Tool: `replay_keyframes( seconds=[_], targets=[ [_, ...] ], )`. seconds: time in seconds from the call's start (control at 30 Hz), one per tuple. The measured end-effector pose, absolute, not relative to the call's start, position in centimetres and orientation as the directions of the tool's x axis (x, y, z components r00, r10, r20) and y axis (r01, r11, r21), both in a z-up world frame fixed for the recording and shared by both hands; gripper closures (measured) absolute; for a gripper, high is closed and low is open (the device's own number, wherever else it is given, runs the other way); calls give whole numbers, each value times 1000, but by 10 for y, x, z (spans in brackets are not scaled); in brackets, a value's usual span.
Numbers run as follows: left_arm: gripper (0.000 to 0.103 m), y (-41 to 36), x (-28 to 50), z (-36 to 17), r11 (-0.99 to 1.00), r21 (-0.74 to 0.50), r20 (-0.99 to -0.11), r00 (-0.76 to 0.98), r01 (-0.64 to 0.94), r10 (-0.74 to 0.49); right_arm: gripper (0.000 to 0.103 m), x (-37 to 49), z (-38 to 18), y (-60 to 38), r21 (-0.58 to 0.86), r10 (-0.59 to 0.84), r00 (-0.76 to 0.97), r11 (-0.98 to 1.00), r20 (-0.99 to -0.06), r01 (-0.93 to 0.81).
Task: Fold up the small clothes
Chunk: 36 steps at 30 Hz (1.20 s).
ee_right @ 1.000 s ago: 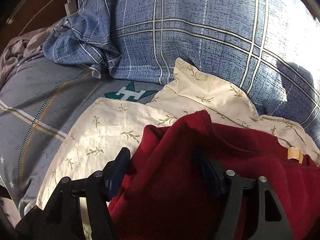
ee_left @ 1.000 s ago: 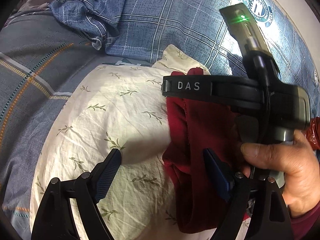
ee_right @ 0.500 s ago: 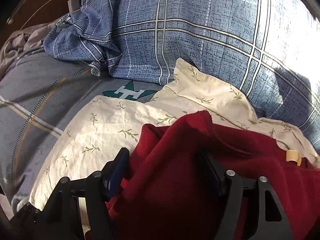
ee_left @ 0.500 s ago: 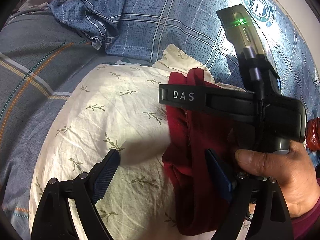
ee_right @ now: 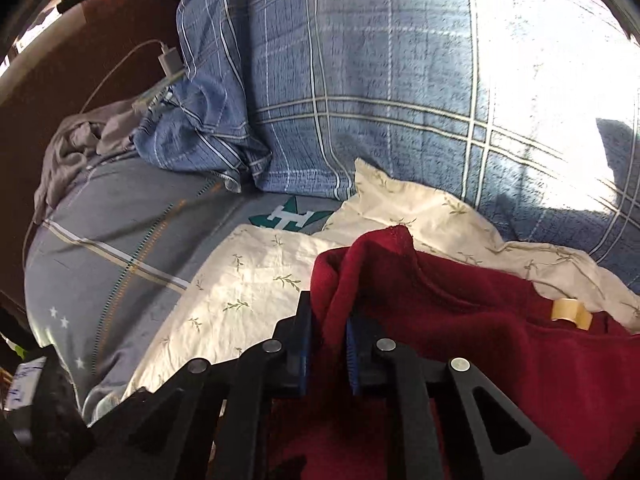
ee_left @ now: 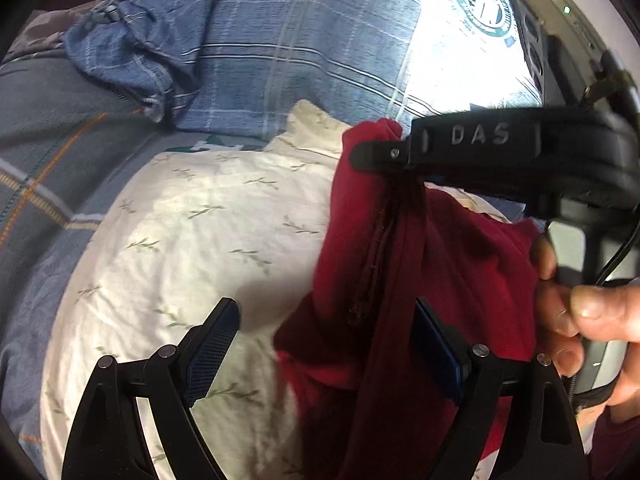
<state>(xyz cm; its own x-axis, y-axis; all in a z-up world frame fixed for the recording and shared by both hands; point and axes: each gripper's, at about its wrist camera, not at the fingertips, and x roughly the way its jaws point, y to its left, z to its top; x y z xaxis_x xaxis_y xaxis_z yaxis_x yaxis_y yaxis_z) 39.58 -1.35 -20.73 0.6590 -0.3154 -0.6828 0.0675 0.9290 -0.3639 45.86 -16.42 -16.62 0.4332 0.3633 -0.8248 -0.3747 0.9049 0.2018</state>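
Note:
A dark red garment [ee_left: 404, 280] lies bunched on a cream leaf-print cloth [ee_left: 208, 232] on a bed. In the right wrist view my right gripper [ee_right: 328, 344] is shut on a fold of the red garment [ee_right: 460, 320] and lifts its edge. In the left wrist view the right gripper's body marked DAS [ee_left: 480, 140] shows above the cloth, with the garment hanging from it. My left gripper [ee_left: 324, 340] is open, its right finger against the hanging red fabric, its left finger over the cream cloth.
A blue plaid pillow [ee_right: 360, 80] lies behind the cream cloth [ee_right: 256, 280]. A grey striped bedsheet [ee_right: 120, 248] spreads to the left. A white charger and cable [ee_right: 170, 60] and a grey crumpled cloth [ee_right: 76, 140] lie at the far left.
My right gripper has closed on a fold of the red garment and lifted it. The red fabric now hangs higher in front of my left gripper, which stays open.

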Motion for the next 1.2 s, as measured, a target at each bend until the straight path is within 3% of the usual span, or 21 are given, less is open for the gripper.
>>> replay_keyframes(
  seconds=[0.07,0.13,0.2,0.57,0.67,0.77,0.83,0.9,1.2],
  targets=[
    [20,-17,395,-208,936,-343,-684,663,76,-304,89,460,-165,-167,212,370,432,904,-822,-371],
    [32,-19,395,-207,937,-336,-681,664,92,-309,89,461,-167,-166,221,376,423,902,-824,-370],
    [36,-20,395,-206,936,-336,-680,662,104,-317,89,461,-169,-165,224,377,419,902,-826,-369],
    [41,-18,397,-204,933,-345,-683,654,103,-324,89,463,-172,-168,250,392,398,897,-829,-364],
    [46,-16,397,-204,931,-352,-681,655,99,-327,89,463,-173,-167,250,390,391,898,-834,-362],
    [54,-14,396,-204,926,-366,-676,657,93,-334,83,464,-174,-166,259,396,373,894,-839,-365],
    [57,-12,396,-204,920,-381,-669,659,92,-343,74,464,-173,-166,276,405,355,891,-843,-361],
    [58,-11,396,-204,918,-386,-668,659,90,-345,43,464,-173,-169,299,414,336,890,-846,-344],
    [58,-11,394,-204,916,-392,-668,659,83,-346,34,466,-185,-148,226,332,308,916,-892,-331]
  ],
)
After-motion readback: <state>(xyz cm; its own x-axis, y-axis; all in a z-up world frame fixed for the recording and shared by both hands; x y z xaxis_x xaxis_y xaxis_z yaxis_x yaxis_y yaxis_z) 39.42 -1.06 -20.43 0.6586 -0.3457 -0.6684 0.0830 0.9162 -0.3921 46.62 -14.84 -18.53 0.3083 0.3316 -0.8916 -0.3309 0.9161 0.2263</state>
